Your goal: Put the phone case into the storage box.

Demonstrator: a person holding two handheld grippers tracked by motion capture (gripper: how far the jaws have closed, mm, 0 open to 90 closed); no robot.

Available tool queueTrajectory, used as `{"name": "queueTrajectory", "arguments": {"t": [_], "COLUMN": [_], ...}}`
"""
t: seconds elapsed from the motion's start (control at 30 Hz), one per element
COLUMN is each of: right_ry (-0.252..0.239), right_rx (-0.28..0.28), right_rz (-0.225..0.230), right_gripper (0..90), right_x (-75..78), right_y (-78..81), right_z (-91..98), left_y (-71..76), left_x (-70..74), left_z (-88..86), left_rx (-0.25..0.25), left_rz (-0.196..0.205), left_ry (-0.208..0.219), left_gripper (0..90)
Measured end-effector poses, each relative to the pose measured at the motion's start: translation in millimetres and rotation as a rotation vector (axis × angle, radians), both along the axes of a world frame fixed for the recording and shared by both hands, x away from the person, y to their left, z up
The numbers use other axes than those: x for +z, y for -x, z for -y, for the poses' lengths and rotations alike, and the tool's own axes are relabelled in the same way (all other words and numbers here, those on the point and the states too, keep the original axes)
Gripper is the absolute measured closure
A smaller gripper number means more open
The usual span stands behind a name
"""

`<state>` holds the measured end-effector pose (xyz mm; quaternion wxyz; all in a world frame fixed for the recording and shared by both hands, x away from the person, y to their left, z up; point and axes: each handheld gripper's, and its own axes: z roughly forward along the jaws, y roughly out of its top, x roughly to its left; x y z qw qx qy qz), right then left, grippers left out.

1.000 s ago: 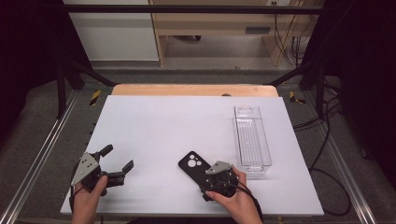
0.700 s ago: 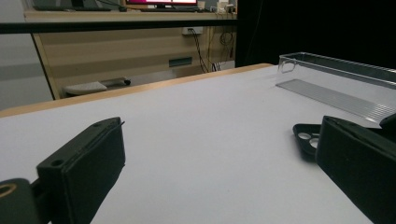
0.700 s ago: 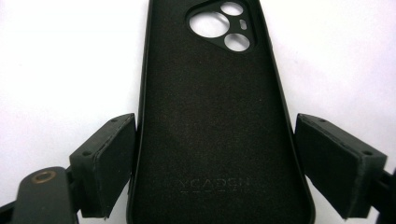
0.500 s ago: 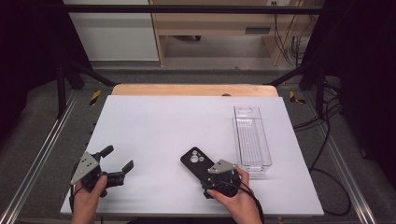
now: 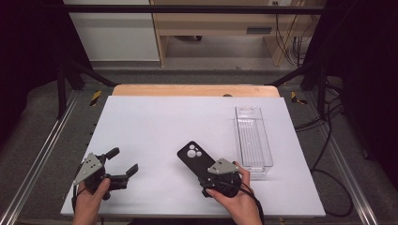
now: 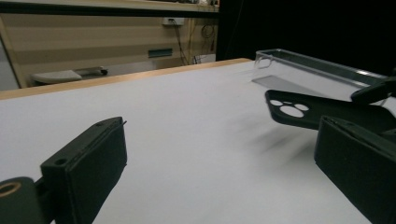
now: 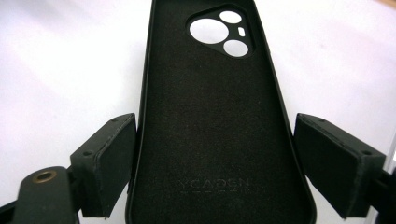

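Right tool (image 5: pixel 212 174): held in the person's right hand at the near edge of the worktop (image 5: pixel 155 122); its jaws stood wide on either side of the phone case (image 5: pixel 196 159).
Phone case: black, open side up, camera cut-outs at the far end; it lay between the right tool's jaws, angled away to the left in the high view.
Right gripper view: showed the case's soft inner lining, an embossed maker's mark near the close end, and three round cut-outs (image 7: pixel 220 31). The left pad (image 7: pixel 114 163) met the case's edge; the right pad (image 7: pixel 327 163) stood just beside the opposite edge. Whether both pads pressed on the case could not be told.
Left tool (image 5: pixel 123 164): held in the left hand at the near left of the worktop; jaws apart with nothing between them.
Left gripper view: showed the case (image 6: pixel 322 112) from the side, its far end lifted off the worktop with a shadow under it, which the high view did not reveal.
Clear bin (image 5: pixel 254 140): long transparent container at the right of the worktop, just beside the right tool; its ribbed floor was seen from above in the high view.
Bin in left gripper view: its clear wall (image 6: pixel 317 63) rose behind the case.
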<state>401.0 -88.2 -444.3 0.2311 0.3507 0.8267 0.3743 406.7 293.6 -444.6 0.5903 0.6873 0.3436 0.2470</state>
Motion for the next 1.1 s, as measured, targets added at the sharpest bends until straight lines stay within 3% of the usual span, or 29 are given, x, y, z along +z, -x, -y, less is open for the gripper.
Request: {"name": "queueTrajectory", "arguments": {"t": [0.3, 0.43, 0.53, 0.57, 0.7, 0.77, 0.87, 0.9, 1.1], "right_ry": [-0.045, -0.073, -0.094, -0.104, -0.129, -0.129, -0.109, -0.115, -0.089], "right_rx": [-0.012, -0.013, -0.03, -0.032, -0.032, -0.036, -0.03, -0.025, -0.002], "right_rz": [0.069, 0.111, 0.144, 0.16, 0.172, 0.161, 0.162, 0.158, 0.179], "right_gripper": [15.9, 15.9, 15.8, 15.8, 15.7, 15.7, 15.8, 15.8, 15.8], "right_x": [22.2, 33.1, 41.3, 44.2, 41.3, 36.5, 31.5, 29.8, 25.4], "right_y": [-14.0, -27.1, -36.8, -41.9, -45.7, -46.3, -45.5, -44.7, -37.8], "right_z": [-0.4, -3.8, -7.0, -9.2, -11.8, -12.5, -14.4, -15.2, -19.8], "left_y": [-2.5, -15.1, -27.9, -34.1, -38.4, -39.6, -39.5, -39.2, -33.6], "left_x": [24.3, 40.1, 50.4, 54.5, 51.4, 42.1, 32.0, 29.5, 20.8], "left_z": [23.9, 36.1, 44.0, 47.6, 51.5, 53.9, 56.9, 57.6, 54.3], "left_rx": [-0.045, -0.052, -0.029, 0.001, -0.001, -0.003, 0.006, 0.002, 0.027], "left_rz": [0.012, 0.034, 0.029, 0.034, 0.03, 0.011, -0.021, -0.024, -0.039], "left_ry": [0.003, 0.005, 0.02, 0.036, 0.043, 0.011, 0.036, 0.024, 0.041], "left_gripper": [2.5, 2.5, 2.6, 2.8, 3.0, 2.7, 3.0, 2.9, 3.0]}}
